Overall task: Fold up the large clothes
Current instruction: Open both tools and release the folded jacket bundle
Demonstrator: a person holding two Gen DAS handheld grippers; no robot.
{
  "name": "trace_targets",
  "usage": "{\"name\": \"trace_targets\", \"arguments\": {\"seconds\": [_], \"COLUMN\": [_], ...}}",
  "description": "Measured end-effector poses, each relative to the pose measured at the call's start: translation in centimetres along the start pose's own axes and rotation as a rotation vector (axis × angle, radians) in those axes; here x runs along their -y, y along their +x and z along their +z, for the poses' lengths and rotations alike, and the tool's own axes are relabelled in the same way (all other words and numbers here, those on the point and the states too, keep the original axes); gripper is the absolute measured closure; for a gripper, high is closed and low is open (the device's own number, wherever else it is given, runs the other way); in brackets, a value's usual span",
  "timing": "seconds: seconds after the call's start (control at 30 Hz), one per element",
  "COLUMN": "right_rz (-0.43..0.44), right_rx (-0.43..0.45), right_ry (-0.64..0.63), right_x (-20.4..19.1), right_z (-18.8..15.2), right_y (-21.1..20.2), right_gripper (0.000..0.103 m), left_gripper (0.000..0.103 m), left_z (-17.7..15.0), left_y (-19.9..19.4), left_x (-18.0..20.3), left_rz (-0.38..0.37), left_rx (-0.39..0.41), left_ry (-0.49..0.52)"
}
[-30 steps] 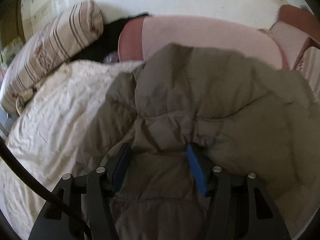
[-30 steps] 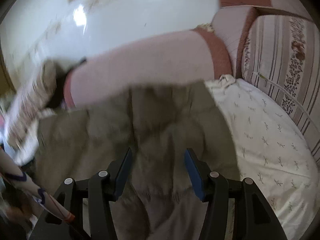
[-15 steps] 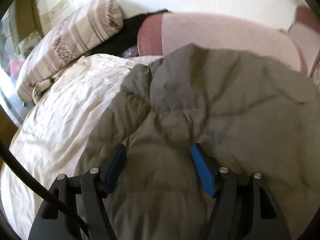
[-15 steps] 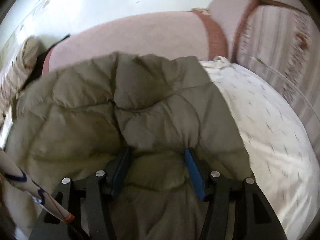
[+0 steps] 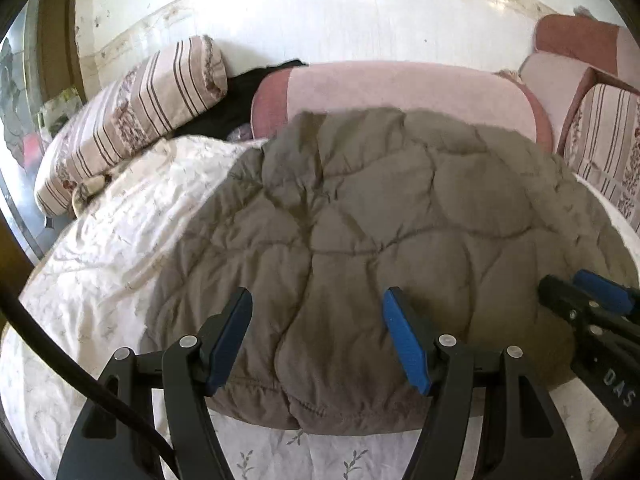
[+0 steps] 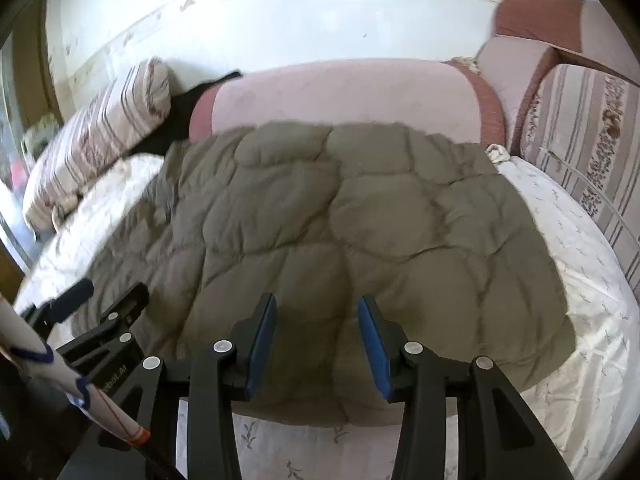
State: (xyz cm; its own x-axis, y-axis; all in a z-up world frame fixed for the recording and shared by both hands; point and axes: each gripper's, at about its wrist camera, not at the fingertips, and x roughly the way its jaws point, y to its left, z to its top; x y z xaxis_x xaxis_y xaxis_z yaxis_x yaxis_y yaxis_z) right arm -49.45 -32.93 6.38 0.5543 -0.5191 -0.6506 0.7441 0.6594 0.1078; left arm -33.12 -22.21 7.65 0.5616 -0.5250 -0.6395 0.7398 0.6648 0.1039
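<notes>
Olive-grey quilted jacket [image 5: 360, 220]; white sprigged bedsheet [image 5: 100, 272]; pink bolster [image 5: 400, 92]; striped floral pillow [image 5: 132, 116]

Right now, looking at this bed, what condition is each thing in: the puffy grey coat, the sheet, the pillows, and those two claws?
Grey coat: folded into a flat bundle, lying on the bed, not gripped.
Sheet: spread out, wrinkled.
Striped pillow: lying along the far left edge.
Pink cushion: lying against the wall behind the coat.
Left claw: open, over the coat's near edge.
Right claw: open, empty, jaws have just been closing.
</notes>
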Motion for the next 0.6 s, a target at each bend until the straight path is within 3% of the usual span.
{"name": "trace_targets", "arguments": {"seconds": [0.1,0.23,0.43,0.53,0.6], "right_rz": [-0.014,-0.029,-0.021,0.039,0.014], "right_rx": [-0.034,-0.091,-0.1,-0.072,-0.012], "right_ry": [-0.023,-0.069,-0.094,-0.026,0.03], "right_x": [-0.1,-0.3,-0.2,0.8,2.5], "right_z": [-0.4,-0.4,-0.5,0.4,1.3], "right_y": [2.0,4.7,5.3,3.7,2.2], "right_gripper": [0.056,0.056,0.056,0.061,0.062], "left_gripper": [0.034,0.031,0.03,0.03,0.03], "left_z": [-0.1,0.1,0.2,0.5,0.5], "left_y": [2.0,3.1,3.6,3.6,3.6], "left_x": [-0.4,-0.4,-0.5,-0.7,-0.9], "left_rz": [-0.021,-0.015,-0.019,-0.027,-0.032], "left_rx": [-0.055,-0.076,-0.084,-0.087,-0.088], "left_ry": [-0.023,-0.016,-0.021,-0.032,-0.036]}}
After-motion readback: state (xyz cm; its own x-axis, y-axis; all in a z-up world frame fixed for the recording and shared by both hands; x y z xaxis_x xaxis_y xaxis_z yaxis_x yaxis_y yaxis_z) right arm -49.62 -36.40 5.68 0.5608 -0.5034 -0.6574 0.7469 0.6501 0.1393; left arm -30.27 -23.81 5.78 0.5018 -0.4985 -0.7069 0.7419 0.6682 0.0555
